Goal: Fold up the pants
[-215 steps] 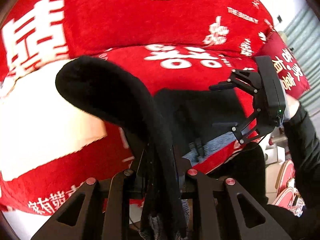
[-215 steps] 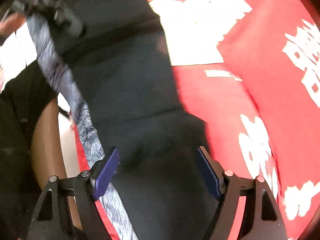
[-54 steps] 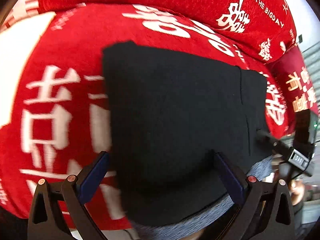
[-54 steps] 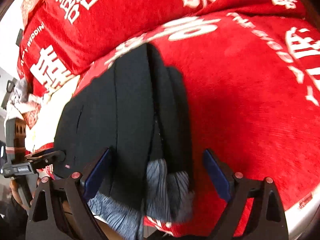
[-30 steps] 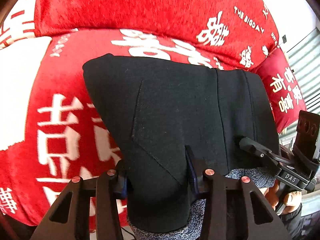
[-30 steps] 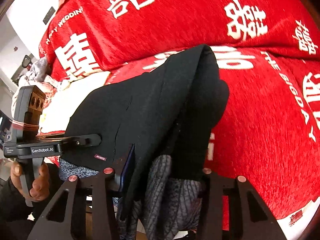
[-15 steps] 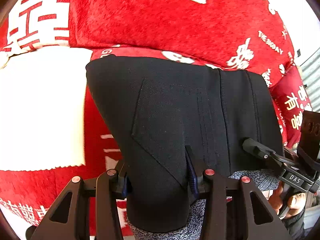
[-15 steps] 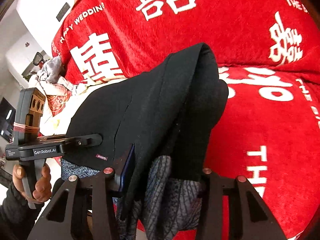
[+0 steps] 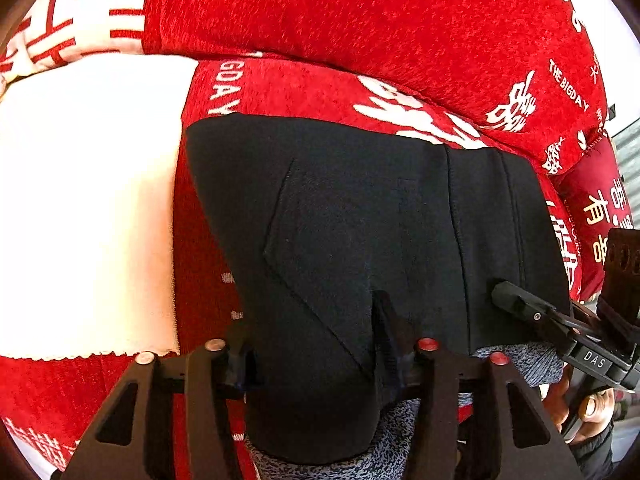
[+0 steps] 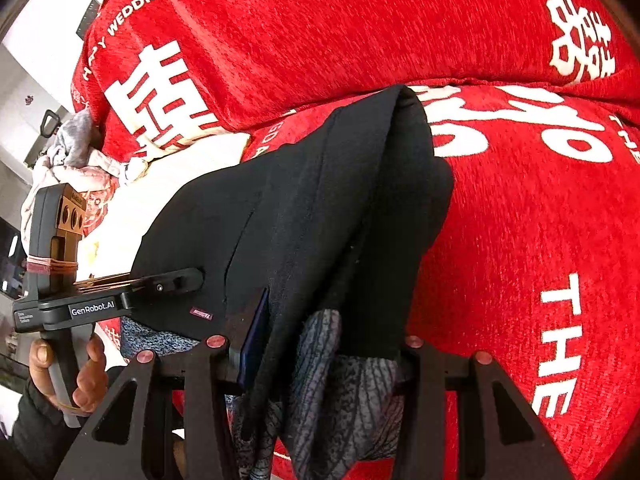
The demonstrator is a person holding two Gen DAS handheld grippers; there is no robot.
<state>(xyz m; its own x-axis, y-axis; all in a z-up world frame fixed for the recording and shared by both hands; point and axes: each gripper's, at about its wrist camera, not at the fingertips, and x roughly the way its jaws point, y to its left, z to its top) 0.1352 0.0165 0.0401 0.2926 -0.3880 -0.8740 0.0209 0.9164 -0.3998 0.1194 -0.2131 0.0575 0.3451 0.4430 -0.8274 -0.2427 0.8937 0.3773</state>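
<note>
Left wrist, matte black pants [image 9: 360, 220], plush red cover [image 9: 360, 20]

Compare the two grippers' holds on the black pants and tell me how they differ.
The left gripper pinches a flat, smooth stretch of the black pants, while the right gripper clamps a thick bunch of stacked layers with grey lining hanging out. In the right wrist view the left gripper grips at the pants' left end; the right gripper holds the other end. Both are shut on the near edge, above the red blanket.

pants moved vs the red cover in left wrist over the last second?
Yes. The pants, shut in both the left gripper and right gripper, shifted left toward the white patch.
</note>
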